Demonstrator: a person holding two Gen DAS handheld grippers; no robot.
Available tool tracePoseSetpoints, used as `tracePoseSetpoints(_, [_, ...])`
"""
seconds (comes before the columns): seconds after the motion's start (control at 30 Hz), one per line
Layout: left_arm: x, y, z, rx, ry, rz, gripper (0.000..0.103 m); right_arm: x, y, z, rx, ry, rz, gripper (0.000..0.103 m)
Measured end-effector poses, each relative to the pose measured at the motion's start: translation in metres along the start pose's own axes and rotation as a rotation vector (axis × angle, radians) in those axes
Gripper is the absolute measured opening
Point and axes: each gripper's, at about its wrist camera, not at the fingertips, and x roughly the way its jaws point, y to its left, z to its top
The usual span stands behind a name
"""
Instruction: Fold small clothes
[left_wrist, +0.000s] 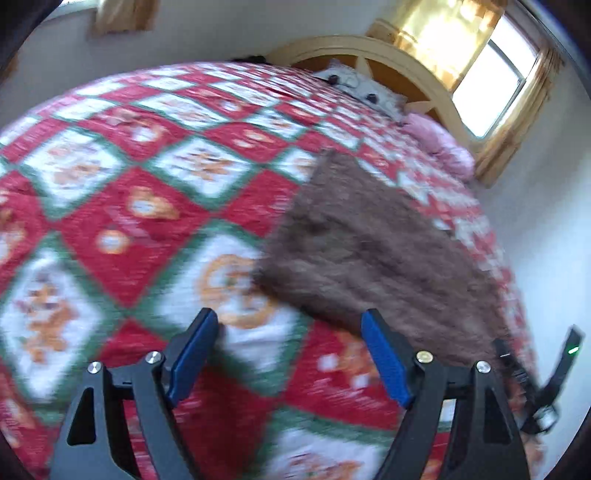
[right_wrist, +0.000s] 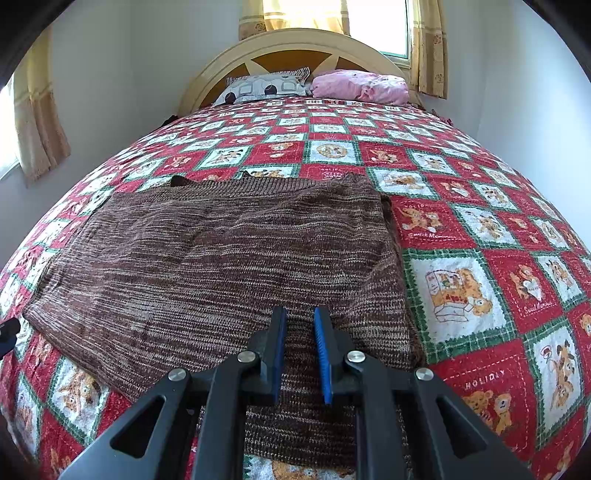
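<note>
Right fingers (right_wrist: 300, 350) over brown sweater (right_wrist: 221, 251)

I'm looking at a bed (right_wrist: 491, 177) with a pale arched wooden headboard (right_wrist: 280, 44), covered edge to edge by a quilt (right_wrist: 461, 284) of red and white squares with green borders and teddy-bear prints. On the quilt lies a brown striped knit garment (right_wrist: 221, 251), spread flat left of centre in my right wrist view, its right edge doubled over in a thicker fold. At the head end I see a grey patterned pillow (right_wrist: 266, 86) and, just beside it, a crumpled pink cloth (right_wrist: 360, 86). My left wrist view is blurred, but shows the same garment (left_wrist: 373, 251) on the quilt (left_wrist: 122, 206).
</note>
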Motion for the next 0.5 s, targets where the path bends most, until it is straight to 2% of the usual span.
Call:
tracePoseSetpoints(0.03, [0.008,-0.002,0.005,-0.028,0.016,-0.026,0.082,0.000,0.000,0.000,0.001,0.000,0.001,0.016])
tracePoseSetpoints(0.17, [0.025,0.003,0.021,-0.155,-0.038,-0.060,0.081,0.000,0.000,0.000,0.006,0.000,0.007,0.016])
tracePoseSetpoints(0.23, [0.027,0.004,0.031,-0.206,-0.063,-0.080,0.062,-0.001,0.000,0.000,0.008,0.000,0.009,0.016])
tracePoseSetpoints(0.3, [0.033,0.004,0.036,-0.223,-0.053,-0.097,0.015,0.000,0.000,0.000,0.008,0.000,0.008,0.016])
tracePoseSetpoints(0.33, [0.035,0.003,0.036,-0.215,-0.052,-0.090,0.009,0.000,0.000,0.000,0.006,0.000,0.006,0.016])
tracePoseSetpoints(0.5, [0.032,0.009,0.020,-0.136,-0.095,-0.042,0.009,-0.002,0.004,0.001,-0.014,-0.004,-0.026,0.016])
